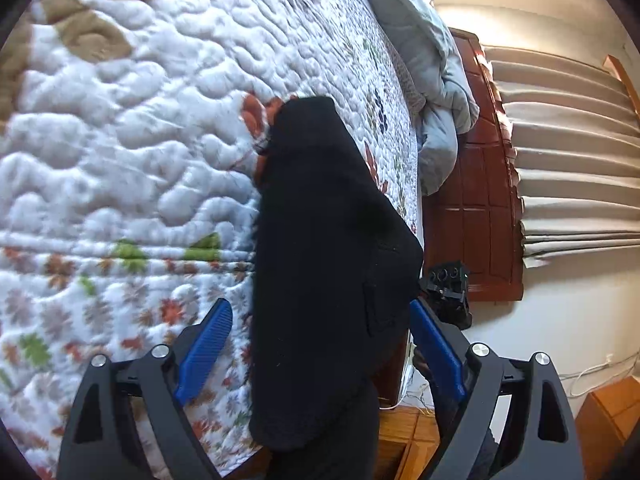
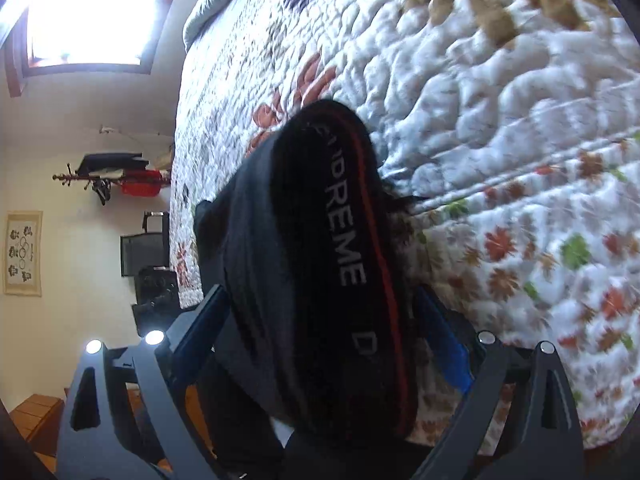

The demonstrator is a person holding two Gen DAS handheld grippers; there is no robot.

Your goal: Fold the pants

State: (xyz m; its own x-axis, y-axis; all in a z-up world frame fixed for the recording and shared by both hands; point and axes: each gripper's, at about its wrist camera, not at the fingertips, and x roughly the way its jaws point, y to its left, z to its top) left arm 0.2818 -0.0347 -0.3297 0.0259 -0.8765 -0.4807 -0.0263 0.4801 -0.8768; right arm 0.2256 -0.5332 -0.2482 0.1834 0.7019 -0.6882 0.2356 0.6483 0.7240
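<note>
The black pants (image 1: 328, 264) lie bunched over the near edge of the quilted bed. In the left wrist view my left gripper (image 1: 320, 320) stands wide open, its blue pads (image 1: 206, 350) on either side of the black cloth without pinching it. In the right wrist view the pants' waistband (image 2: 344, 240), black with white lettering and a red stripe, fills the space between the fingers. My right gripper (image 2: 320, 308) has its blue pads (image 2: 444, 344) spread around the thick bundle; I cannot tell whether they press on it.
The white quilt (image 1: 140, 140) with leaf patterns covers the bed. A grey duvet (image 1: 436, 92) is heaped by the brown headboard (image 1: 484, 200). Pleated curtains (image 1: 572, 152) hang beyond. A coat rack (image 2: 112, 178) and black bags (image 2: 152, 272) stand by the wall.
</note>
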